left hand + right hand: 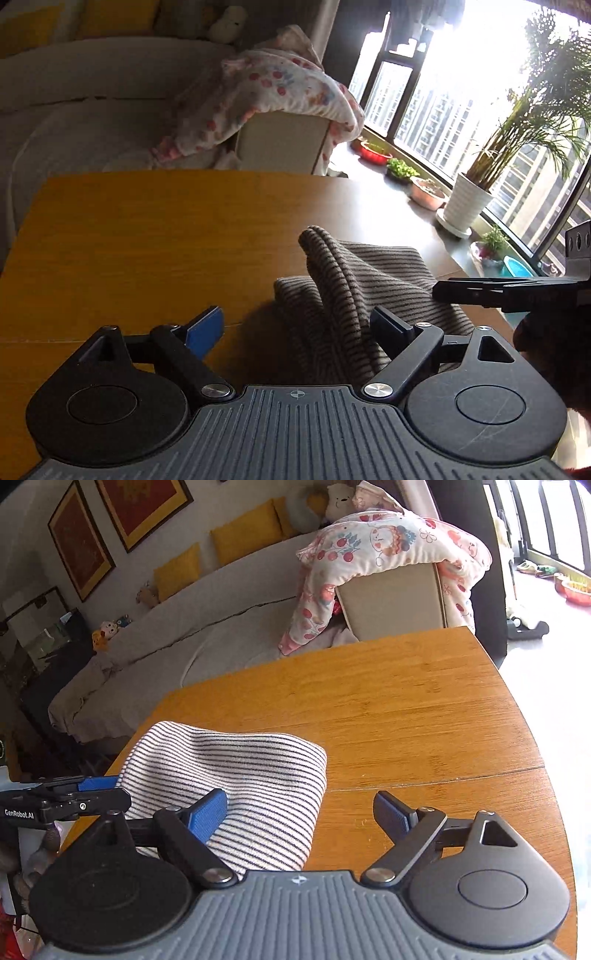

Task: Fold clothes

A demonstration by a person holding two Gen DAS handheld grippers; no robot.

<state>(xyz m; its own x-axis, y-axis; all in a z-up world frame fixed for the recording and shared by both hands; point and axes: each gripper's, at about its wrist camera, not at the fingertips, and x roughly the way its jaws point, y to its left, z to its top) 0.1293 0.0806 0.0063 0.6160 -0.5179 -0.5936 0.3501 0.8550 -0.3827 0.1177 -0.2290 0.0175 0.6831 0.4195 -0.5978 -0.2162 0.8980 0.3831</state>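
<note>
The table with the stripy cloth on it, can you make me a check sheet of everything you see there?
Surface: wooden table, seam across it, mostly bare.
Job's things: one striped garment, bunched, one fold standing up, near the table's edge.
Clutter: nothing seen on the table.
Grippers: left gripper jaws open around the garment's raised fold; right gripper jaws open, one fingertip over the garment.
Cables: nothing seen.
Surroundings: sofa with yellow cushions, floral blanket draped over a chair, potted plants by the window.
</note>
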